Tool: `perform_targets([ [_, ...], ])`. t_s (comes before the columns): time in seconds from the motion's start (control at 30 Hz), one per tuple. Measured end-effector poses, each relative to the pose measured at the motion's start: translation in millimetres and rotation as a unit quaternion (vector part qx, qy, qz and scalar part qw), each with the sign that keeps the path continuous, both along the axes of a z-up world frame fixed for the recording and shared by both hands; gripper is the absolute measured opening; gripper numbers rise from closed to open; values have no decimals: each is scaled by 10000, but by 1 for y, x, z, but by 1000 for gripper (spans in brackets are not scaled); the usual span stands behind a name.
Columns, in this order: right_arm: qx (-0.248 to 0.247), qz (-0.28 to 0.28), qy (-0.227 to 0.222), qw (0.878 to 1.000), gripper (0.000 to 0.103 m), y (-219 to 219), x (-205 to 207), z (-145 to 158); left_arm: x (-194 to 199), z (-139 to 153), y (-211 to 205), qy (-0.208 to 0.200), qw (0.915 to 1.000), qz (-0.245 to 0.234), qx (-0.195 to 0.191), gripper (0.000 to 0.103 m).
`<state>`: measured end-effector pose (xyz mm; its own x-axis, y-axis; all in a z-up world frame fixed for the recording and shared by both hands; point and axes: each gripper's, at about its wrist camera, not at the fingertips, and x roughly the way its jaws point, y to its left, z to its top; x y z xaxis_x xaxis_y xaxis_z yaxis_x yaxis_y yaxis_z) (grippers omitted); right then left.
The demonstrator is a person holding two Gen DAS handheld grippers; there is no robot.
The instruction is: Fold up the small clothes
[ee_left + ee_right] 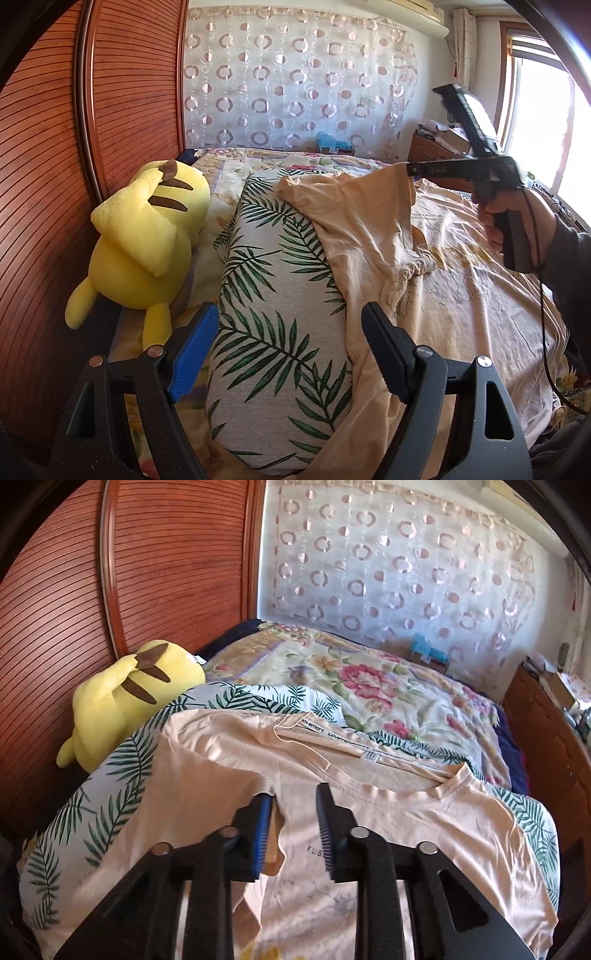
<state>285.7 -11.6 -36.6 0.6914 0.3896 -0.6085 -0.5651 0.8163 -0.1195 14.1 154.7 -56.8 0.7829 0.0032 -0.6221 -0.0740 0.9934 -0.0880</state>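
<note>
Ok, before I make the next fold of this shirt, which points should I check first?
1. Left tongs open and free: ok.
2. Right tongs gripping the shirt: cannot tell; jaws stand apart, cloth lies over one finger.
3. Shirt flat: not ok; it is wrinkled and lies partly on the leaf pillow.
4. Neckline visible: ok.
5. Plush toy clear of the shirt: ok.

The right gripper [293, 805] hovers, jaws parted, over a peach T-shirt [388, 812] on a leaf-print pillow [122, 760].
</note>
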Motion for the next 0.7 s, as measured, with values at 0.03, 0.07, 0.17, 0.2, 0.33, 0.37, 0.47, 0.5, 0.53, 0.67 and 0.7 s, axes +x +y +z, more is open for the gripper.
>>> perform_targets([
  [0.03, 15, 40, -24, 10000, 33, -5, -2, 0, 2, 0, -2, 6, 10000, -12, 5, 80],
  [0.07, 50, 83, -35, 9999, 43, -9, -7, 1, 4, -1, -4, 13, 10000, -25, 9, 80],
  [0.17, 146, 123, -60, 9998, 58, -33, -17, 0, 13, -1, -10, 33, 10000, -82, 17, 80],
  [0.2, 157, 103, -68, 9998, 60, -40, -16, -2, 14, -1, -13, 34, 9999, -95, 25, 80],
  [0.33, 170, -70, -68, 9998, 67, -63, -16, -1, 29, 2, -29, 26, 9996, -259, 89, 80],
  [0.37, 203, -122, -62, 9997, 67, -70, -16, 0, 32, 3, -33, 26, 9995, -295, 102, 80],
  [0.47, 380, -204, -53, 9991, 67, -94, -24, 1, 44, 5, -48, 28, 9989, -436, 150, 80],
  [0.5, 423, -236, -41, 9988, 67, -103, -27, 1, 47, 6, -54, 23, 9986, -493, 161, 80],
  [0.53, 447, -266, -24, 9986, 67, -112, -31, 0, 52, 7, -60, 24, 9983, -562, 175, 80],
  [0.67, 526, -403, -28, 9978, 67, -145, -53, -4, 69, 9, -86, 7, 9965, -801, 228, 80],
  [0.7, 564, -435, -18, 9975, 67, -155, -59, -5, 74, 8, -94, 24, 9960, -868, 221, 80],
])
